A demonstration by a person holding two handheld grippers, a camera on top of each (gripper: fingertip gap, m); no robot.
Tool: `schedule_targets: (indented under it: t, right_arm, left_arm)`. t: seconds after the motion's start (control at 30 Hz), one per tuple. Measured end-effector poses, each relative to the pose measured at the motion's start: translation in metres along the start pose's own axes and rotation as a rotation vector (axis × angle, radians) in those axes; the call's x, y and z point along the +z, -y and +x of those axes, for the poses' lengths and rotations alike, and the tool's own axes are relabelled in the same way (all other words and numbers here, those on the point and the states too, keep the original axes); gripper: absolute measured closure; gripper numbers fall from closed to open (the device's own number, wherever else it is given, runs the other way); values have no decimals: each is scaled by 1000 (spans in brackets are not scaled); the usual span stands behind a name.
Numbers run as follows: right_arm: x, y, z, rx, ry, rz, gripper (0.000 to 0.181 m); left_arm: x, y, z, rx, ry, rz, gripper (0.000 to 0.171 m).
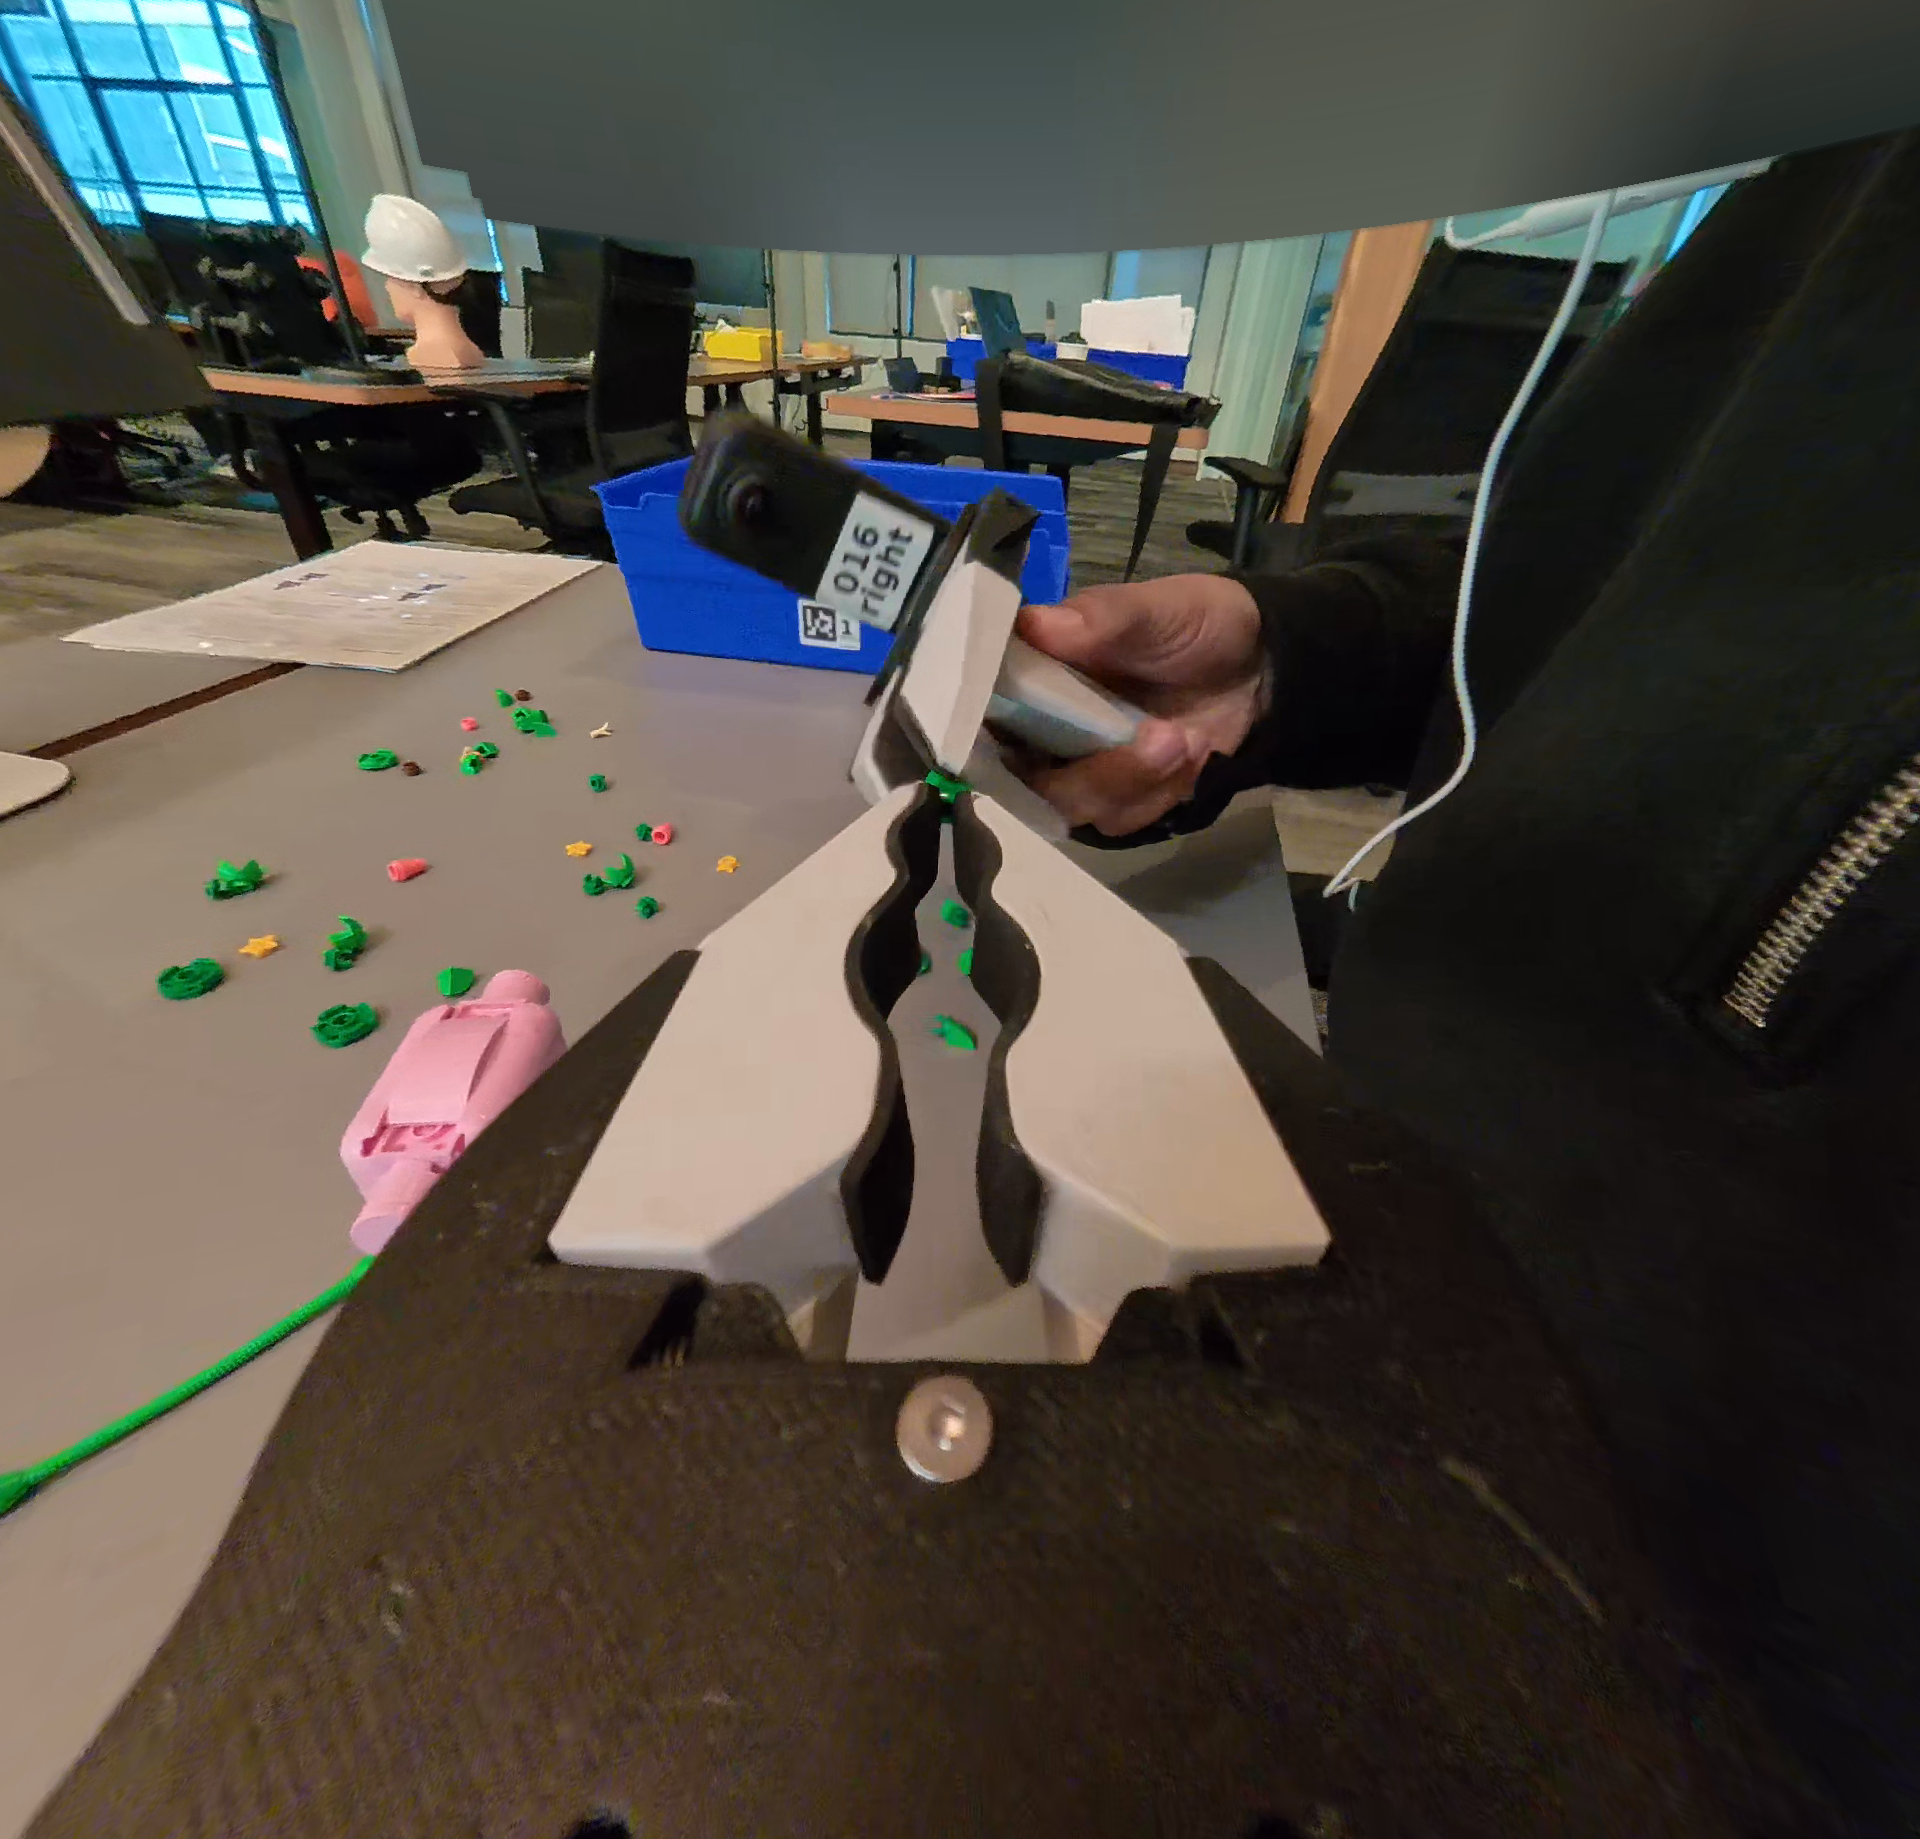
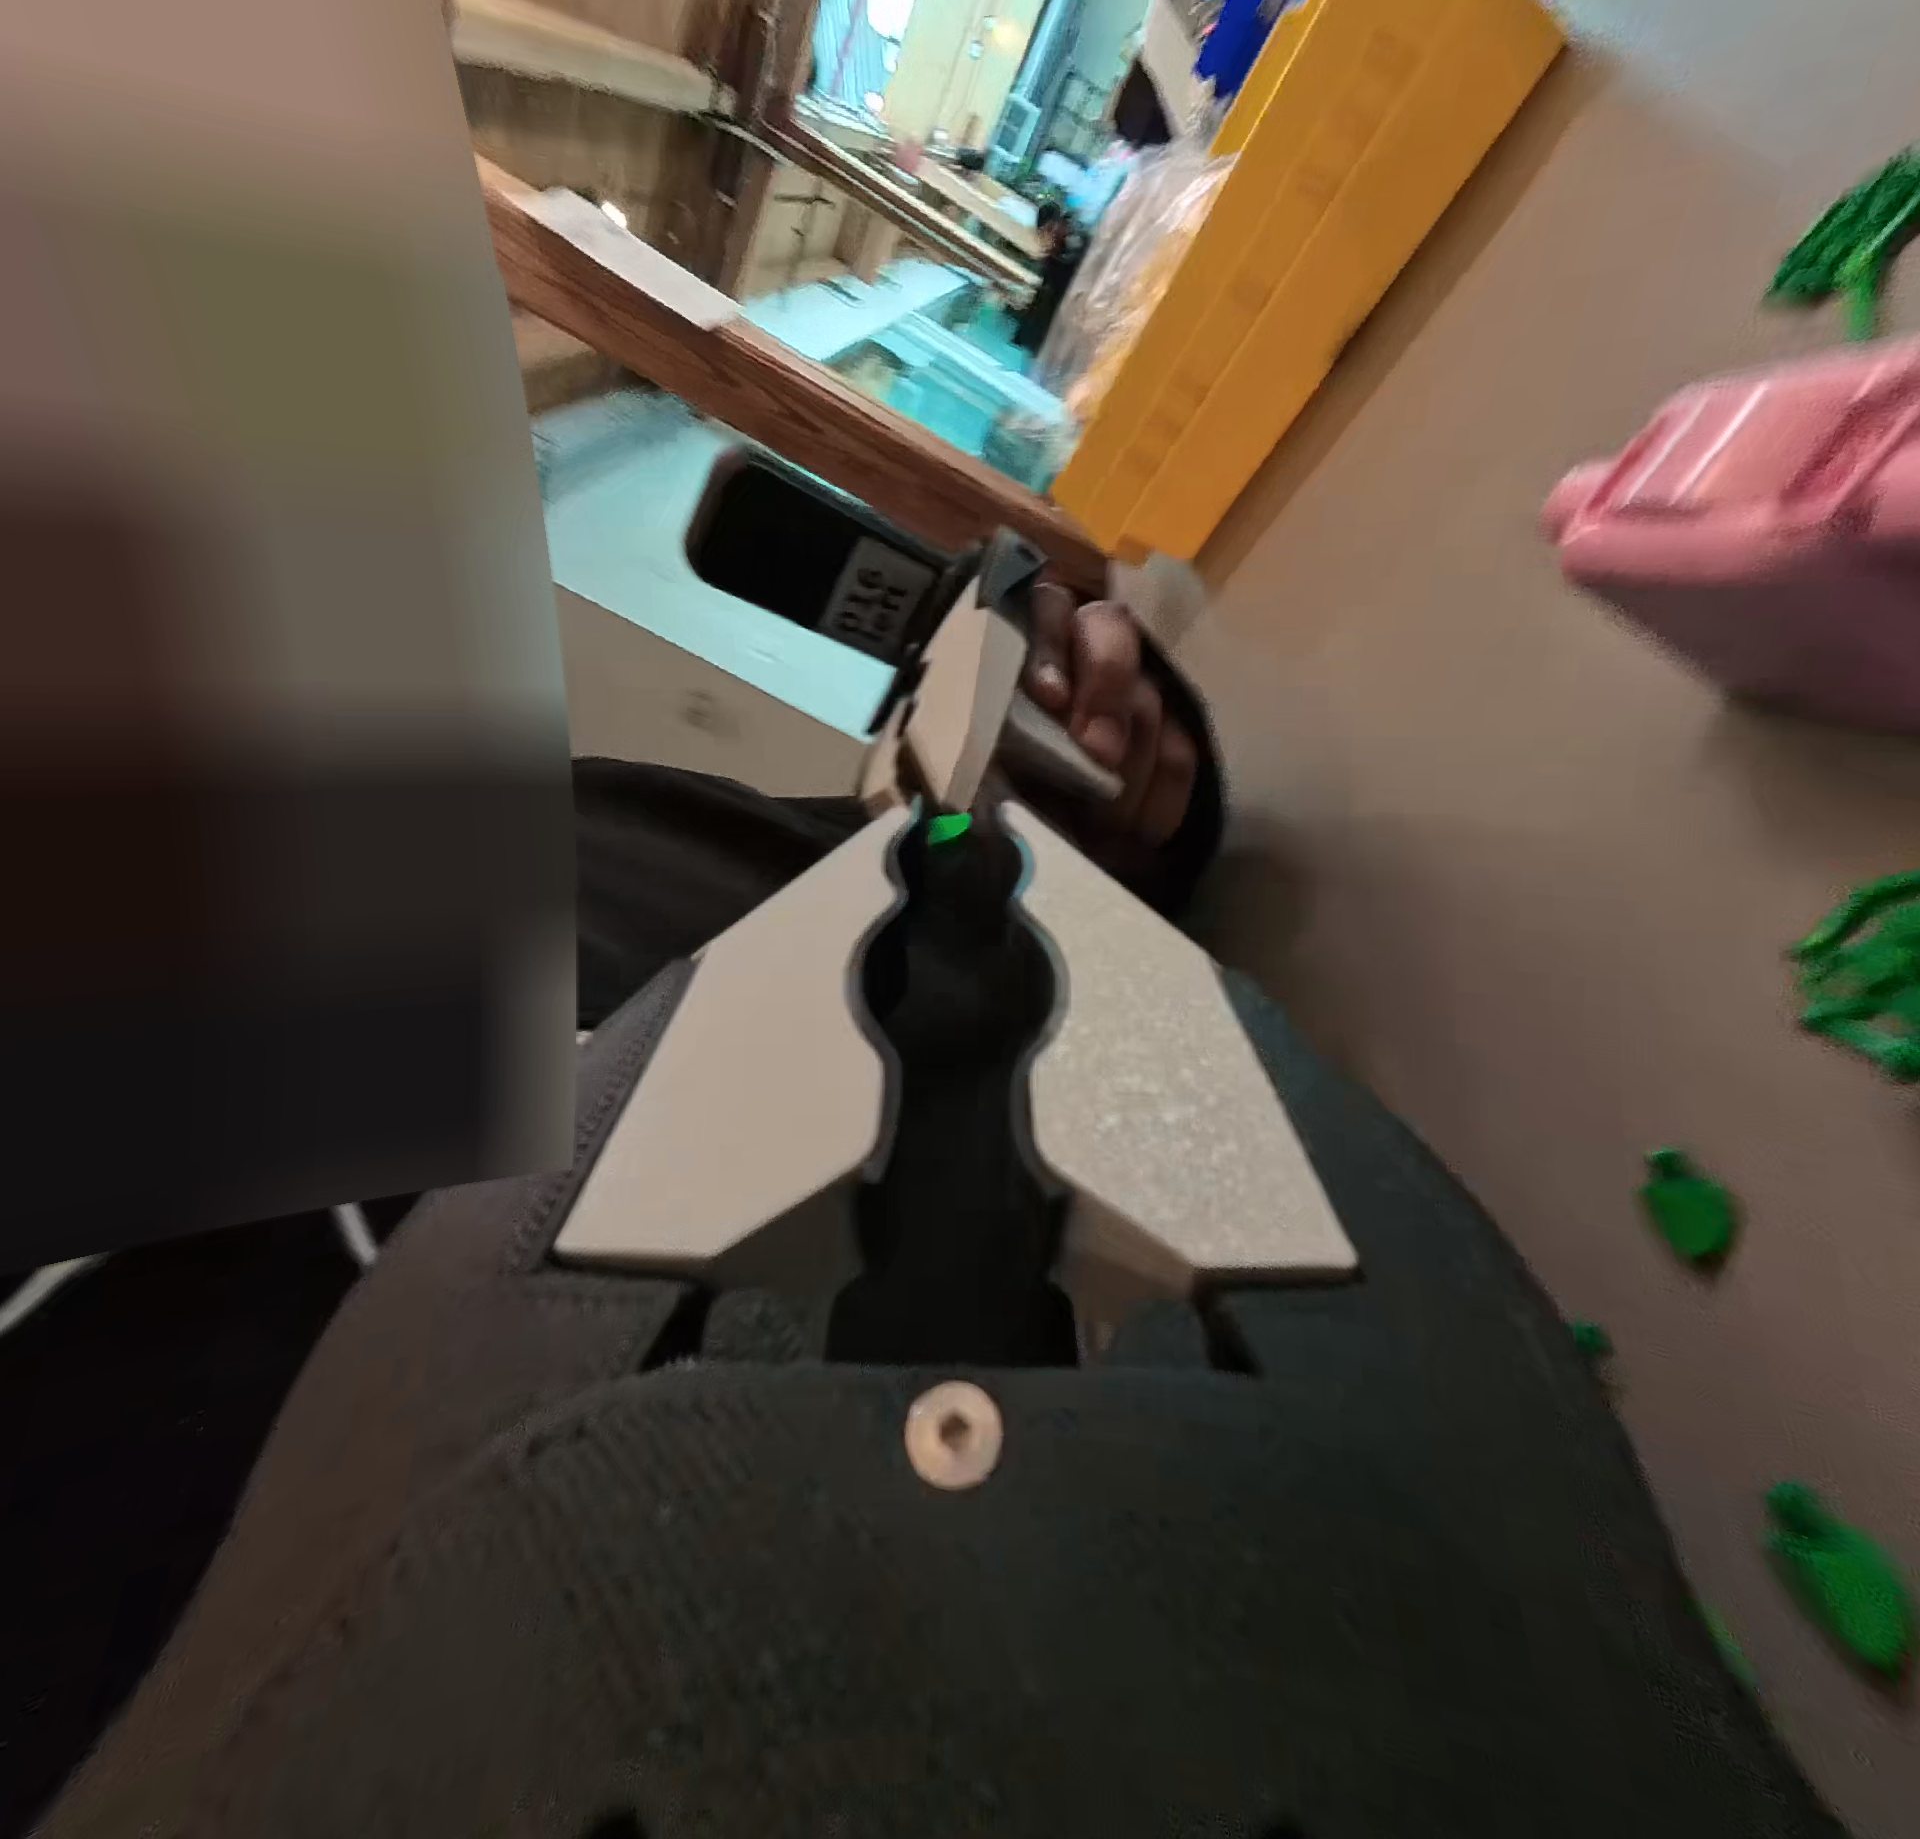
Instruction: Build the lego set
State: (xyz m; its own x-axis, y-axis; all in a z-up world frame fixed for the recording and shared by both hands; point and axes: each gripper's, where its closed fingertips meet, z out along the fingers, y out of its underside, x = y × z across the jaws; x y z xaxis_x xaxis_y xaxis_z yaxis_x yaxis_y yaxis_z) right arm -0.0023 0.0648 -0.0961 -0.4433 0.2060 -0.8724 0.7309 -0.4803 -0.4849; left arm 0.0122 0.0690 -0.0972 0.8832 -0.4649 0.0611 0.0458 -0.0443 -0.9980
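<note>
A small green lego piece (image 1: 943,784) is pinched in the air above the grey table (image 1: 156,1166), right where my two grippers meet tip to tip. My left gripper (image 1: 940,802) is shut on it from below. My right gripper (image 1: 920,766) comes in from the upper right, held by a hand (image 1: 1153,688), and is also closed on it. In the blurred right wrist view the green piece (image 2: 948,830) sits at the tips of my right gripper (image 2: 940,844), with my left gripper (image 2: 935,797) opposite. Whether it is one piece or two pressed together is hidden.
Several loose green, pink and yellow lego pieces (image 1: 343,942) lie scattered on the table to the left. A pink plastic tool (image 1: 447,1093), a green cord (image 1: 177,1394), an instruction sheet (image 1: 343,600) and a blue bin (image 1: 727,584) are there too. A yellow bin (image 2: 1299,262) is in the right wrist view. The tips of both grippers are at nearly the same place.
</note>
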Motion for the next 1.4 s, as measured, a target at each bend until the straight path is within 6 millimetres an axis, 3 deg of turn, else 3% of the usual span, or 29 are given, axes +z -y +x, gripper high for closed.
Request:
schedule_targets:
  t: [0.07, 0.17, 0.27, 0.83, 1.4]
  right_arm:
    - [-3, 7, 3, -200, -105, 11, 145]
    - [-4, 7, -10, -419, -136, 3, 145]
    - [-4, 1, -10, -516, -174, -26, 147]
    - [-1, -10, -11, -449, -33, -53, 175]
    - [2, -9, -13, -557, -65, -106, 177]
  left_arm:
    - [0, -1, 1, 23, 11, -7, 171]
    - [-2, 2, 1, 29, 20, 10, 171]
    - [-5, 5, 0, 23, 19, 32, 171]
    - [-3, 6, 9, 41, -22, 37, 171]
    - [-4, 10, 9, -120, -94, 85, 171]
